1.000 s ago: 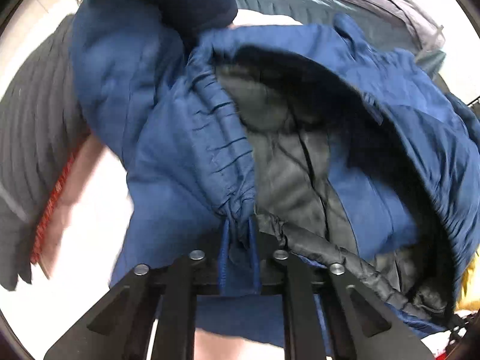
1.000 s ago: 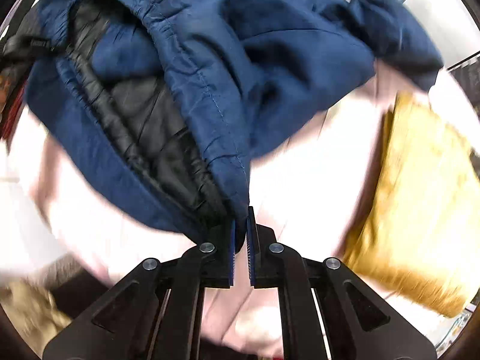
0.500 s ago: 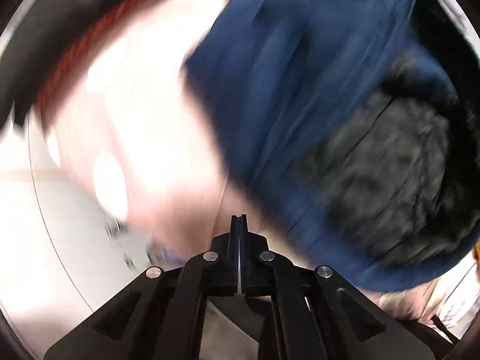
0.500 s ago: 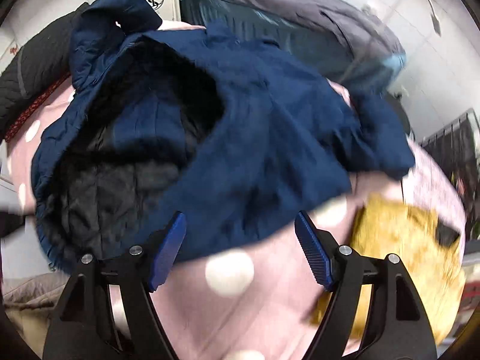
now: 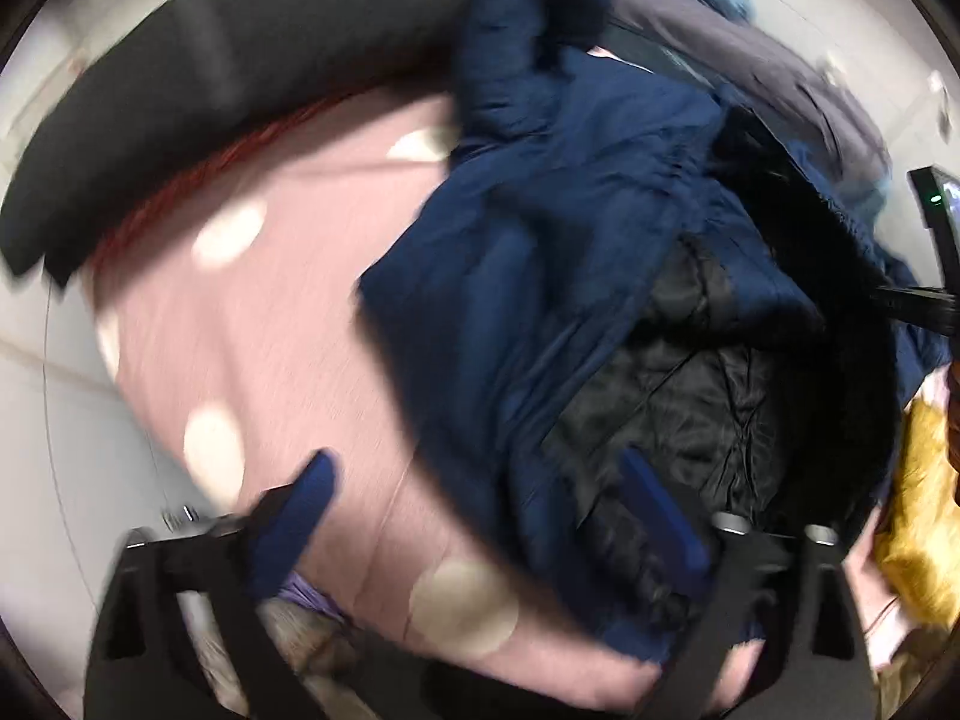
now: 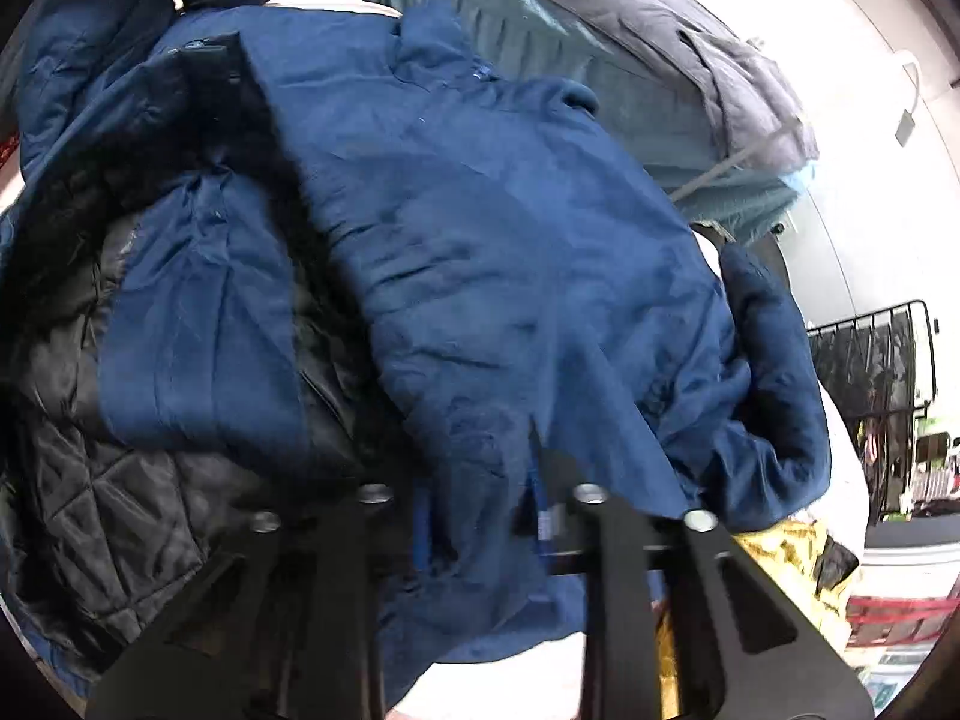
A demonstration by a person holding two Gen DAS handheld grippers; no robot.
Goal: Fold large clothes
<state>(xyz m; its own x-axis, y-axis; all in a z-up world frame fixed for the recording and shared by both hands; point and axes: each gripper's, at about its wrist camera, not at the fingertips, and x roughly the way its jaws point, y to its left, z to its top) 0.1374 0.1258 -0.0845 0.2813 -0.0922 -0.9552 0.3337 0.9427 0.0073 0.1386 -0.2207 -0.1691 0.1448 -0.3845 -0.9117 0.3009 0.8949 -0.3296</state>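
On the pink, white-dotted bedspread point(image 5: 288, 324), a large navy padded jacket point(image 5: 540, 252) lies rumpled and half open, its black quilted lining point(image 5: 678, 396) turned up to the light and one sleeve trailing toward the far side. The right gripper point(image 6: 480, 516) is closing on a fold of the jacket's blue shell near the hem, the cloth bunched between its blue pads. The left gripper point(image 5: 474, 510) is opening wide above the jacket's near edge, with nothing pinched; one pad hangs over the bedspread, the other over the lining. A black garment point(image 5: 198, 90) lies along the bed's far-left side, a grey coat point(image 6: 630, 42) sits beyond the jacket, and a yellow cloth point(image 5: 924, 516) lies near the right edge. The work appears to be at an early stage: re-gripping the jacket to spread it flat before any fold. Next, the left gripper likely needs a matching hold on the hem so both can pull the body straight.
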